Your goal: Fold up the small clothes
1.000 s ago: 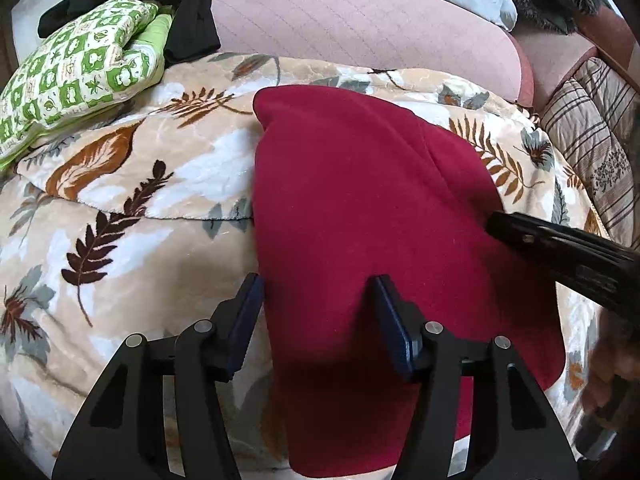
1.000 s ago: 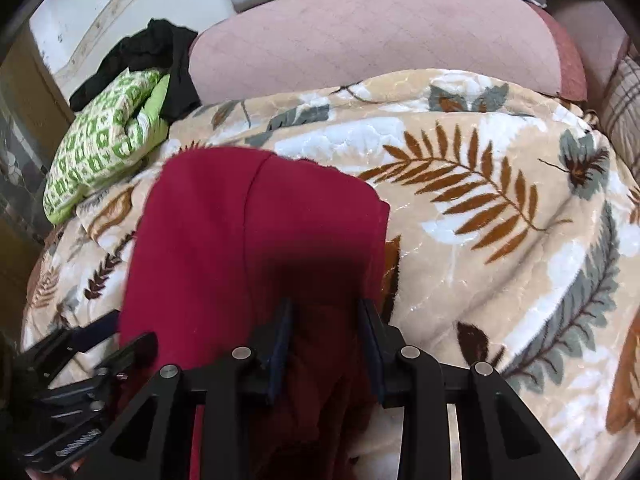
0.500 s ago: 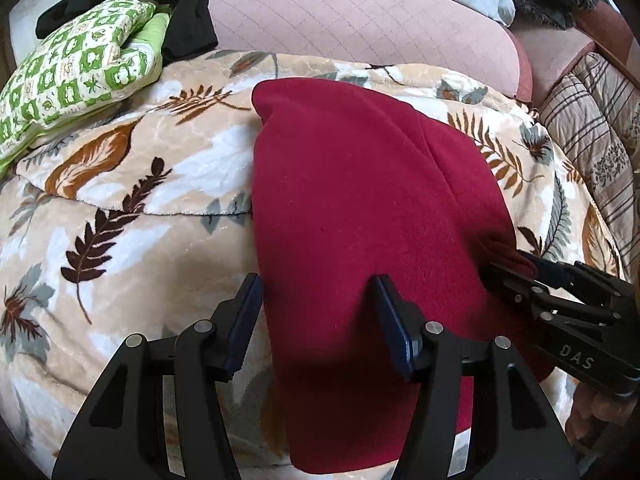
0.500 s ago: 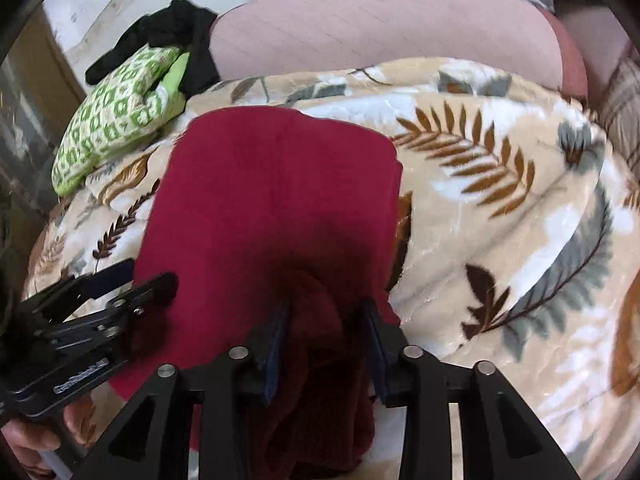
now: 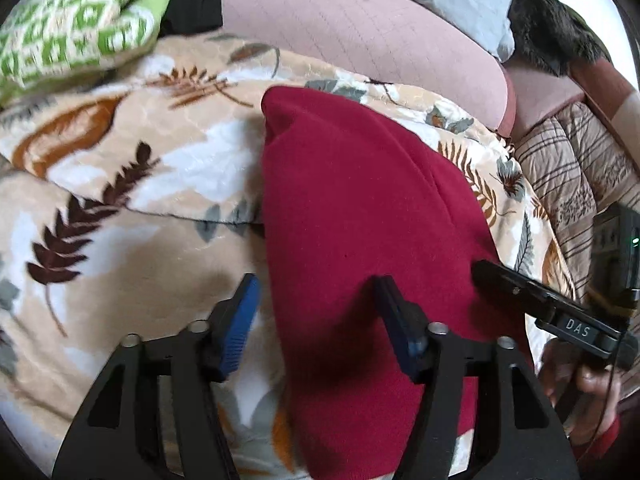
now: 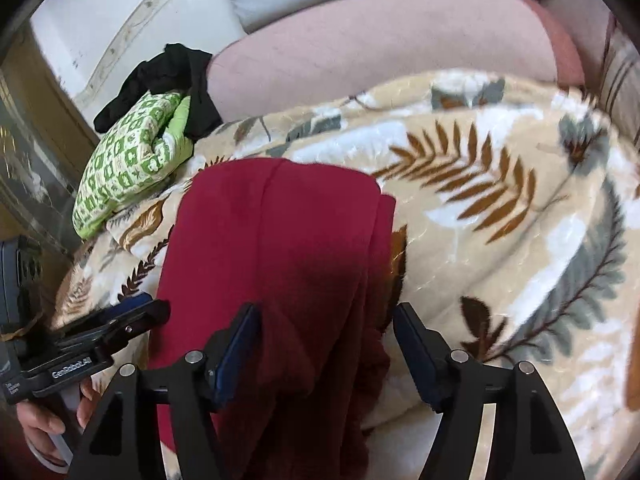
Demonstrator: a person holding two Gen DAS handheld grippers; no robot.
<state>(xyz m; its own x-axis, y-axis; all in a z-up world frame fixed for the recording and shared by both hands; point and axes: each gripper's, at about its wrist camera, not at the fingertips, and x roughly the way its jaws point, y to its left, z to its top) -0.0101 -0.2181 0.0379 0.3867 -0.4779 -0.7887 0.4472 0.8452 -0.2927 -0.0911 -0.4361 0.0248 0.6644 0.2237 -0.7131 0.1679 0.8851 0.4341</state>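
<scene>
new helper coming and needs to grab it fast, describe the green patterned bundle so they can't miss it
Start at the leaf-print blanket covering the bed. At its far left corner, against the pink cushion, lies the folded bundle. It alone is green-and-white checked, beside black clothing and away from the red garment.

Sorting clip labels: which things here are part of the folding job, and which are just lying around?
In the job: red garment; left gripper; right gripper.

Lying about: green patterned cushion; black clothing; pink cushion; striped quilt. The leaf-print blanket is only the work surface.

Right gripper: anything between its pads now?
Yes. In the right wrist view the right gripper, jaws just opened, straddles the red garment's bunched edge; pads not pressing it.
</scene>
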